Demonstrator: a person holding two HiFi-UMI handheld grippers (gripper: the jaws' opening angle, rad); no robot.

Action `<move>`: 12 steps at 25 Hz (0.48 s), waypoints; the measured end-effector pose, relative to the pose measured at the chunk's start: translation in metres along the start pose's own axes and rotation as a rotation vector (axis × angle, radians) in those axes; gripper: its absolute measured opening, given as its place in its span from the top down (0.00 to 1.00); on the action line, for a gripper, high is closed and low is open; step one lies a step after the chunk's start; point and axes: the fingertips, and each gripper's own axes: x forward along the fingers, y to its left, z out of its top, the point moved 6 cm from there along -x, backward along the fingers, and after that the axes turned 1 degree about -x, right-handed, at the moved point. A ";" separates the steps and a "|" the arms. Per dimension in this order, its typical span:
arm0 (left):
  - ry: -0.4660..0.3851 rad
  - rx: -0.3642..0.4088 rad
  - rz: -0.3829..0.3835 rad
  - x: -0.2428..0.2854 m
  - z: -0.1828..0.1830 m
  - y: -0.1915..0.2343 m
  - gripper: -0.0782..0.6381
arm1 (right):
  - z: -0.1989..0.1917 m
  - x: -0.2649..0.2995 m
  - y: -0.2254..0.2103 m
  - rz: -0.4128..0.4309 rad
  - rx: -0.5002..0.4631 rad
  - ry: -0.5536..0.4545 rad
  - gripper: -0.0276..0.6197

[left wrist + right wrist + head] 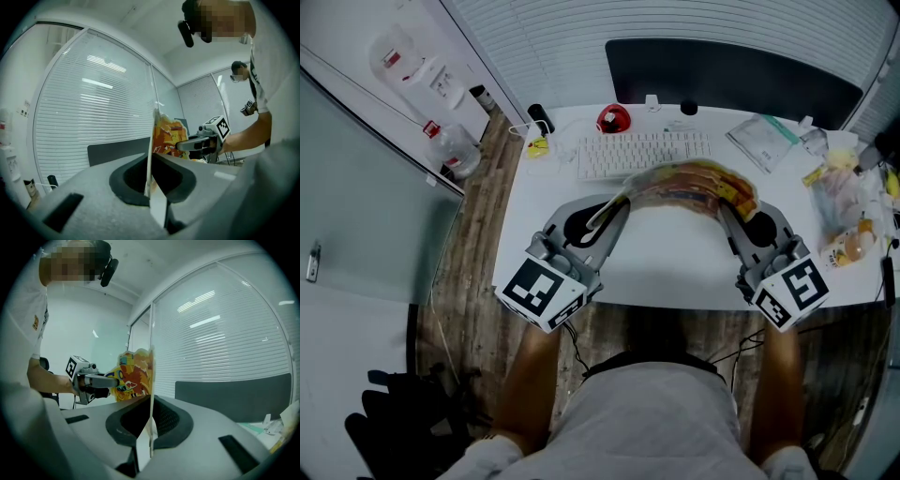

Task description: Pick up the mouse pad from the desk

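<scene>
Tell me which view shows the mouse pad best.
Head view: the whole mouse pad arches between the left gripper and right gripper. Each gripper view shows only its clamped edge and part of the colourful print.

Readable words or numbers: none in any view.
Left gripper (612,211), 7 o'clock: its cube bears black-and-white square markers, no letters.
Right gripper (728,212), 4 o'clock: the same kind of markers.
Mouse pad (694,183): coloured cartoon print, no legible words.
Bottle (455,150), 10 o'clock: red label, too small to read.
Keyboard (643,153), 12 o'clock: key legends too small.
Packet (762,139), 2 o'clock: print illegible.
</scene>
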 end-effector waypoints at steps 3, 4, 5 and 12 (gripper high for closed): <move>0.001 -0.002 0.001 0.001 -0.001 0.001 0.86 | -0.001 0.001 0.000 0.000 0.001 0.000 0.93; 0.002 -0.002 0.001 0.001 -0.001 0.001 0.86 | -0.001 0.001 0.000 0.001 0.002 0.001 0.93; 0.003 -0.002 0.002 0.001 -0.002 0.001 0.86 | -0.002 0.001 0.000 0.002 0.002 0.002 0.93; 0.009 -0.006 0.006 0.002 -0.004 0.003 0.86 | -0.003 0.004 -0.002 0.008 0.000 0.006 0.93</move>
